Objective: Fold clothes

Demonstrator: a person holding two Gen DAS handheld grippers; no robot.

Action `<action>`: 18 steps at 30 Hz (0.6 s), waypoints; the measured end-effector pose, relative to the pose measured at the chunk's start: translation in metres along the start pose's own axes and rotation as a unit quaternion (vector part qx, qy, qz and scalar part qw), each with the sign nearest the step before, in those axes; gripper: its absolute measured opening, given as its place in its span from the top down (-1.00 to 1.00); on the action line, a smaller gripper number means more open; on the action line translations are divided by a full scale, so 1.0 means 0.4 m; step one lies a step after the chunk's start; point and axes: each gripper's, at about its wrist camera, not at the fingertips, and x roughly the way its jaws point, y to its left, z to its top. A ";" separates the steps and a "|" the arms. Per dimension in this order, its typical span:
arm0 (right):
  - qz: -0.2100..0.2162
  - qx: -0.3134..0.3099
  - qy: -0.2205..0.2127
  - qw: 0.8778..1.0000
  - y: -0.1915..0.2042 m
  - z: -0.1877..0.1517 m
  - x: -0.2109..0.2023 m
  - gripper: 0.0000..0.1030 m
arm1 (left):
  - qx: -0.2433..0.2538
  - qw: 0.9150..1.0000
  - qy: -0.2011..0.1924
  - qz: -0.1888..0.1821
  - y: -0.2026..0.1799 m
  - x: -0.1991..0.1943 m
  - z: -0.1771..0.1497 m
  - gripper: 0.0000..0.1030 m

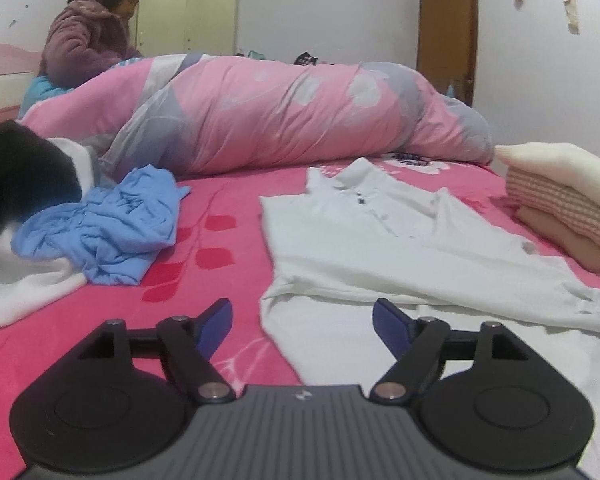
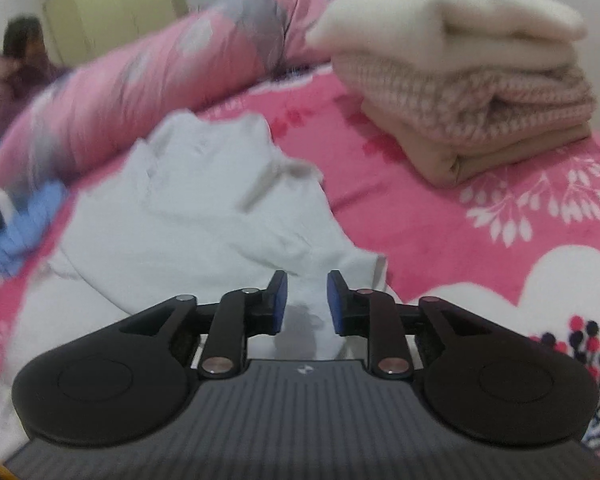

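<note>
White shirt point(image 1: 400, 248): lying partly spread, centre frame, on the pink bed point(image 1: 220, 240); looking light, limp, likely sliding. Left gripper point(image 1: 302, 322) gaping wide, right gripper point(image 2: 307, 300) standing part-open over its hem, both holding nothing. Best pinching hem corners. Folded stack point(image 2: 472, 100) sitting upper right.

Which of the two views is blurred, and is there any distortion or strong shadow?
Left wrist view: mostly sharp; the white shirt and blue garment show clear wrinkles, though the fisheye bends the door. Right wrist view: motion-blurred, the shirt and pink quilt smeared; only the right gripper stays crisp. Lighting is soft, shadows faint.
</note>
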 end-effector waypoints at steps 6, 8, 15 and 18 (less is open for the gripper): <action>0.023 0.010 -0.007 1.000 0.033 0.000 -0.097 -0.01 | -0.024 1.000 0.014 -0.013 -0.005 -0.037 0.012 -0.67; 0.033 0.005 -0.002 0.999 0.046 0.009 -0.119 -0.14 | -0.023 0.999 0.018 -0.016 -0.005 -0.050 0.019 -0.72; 0.058 -0.069 -0.026 0.996 0.160 0.138 -0.183 -0.54 | -0.011 0.998 -0.014 -0.055 -0.003 -0.114 0.082 -0.81; 0.068 -0.108 -0.045 0.991 0.222 0.217 -0.207 -0.57 | -0.004 0.997 -0.026 -0.074 0.009 -0.131 0.142 -0.81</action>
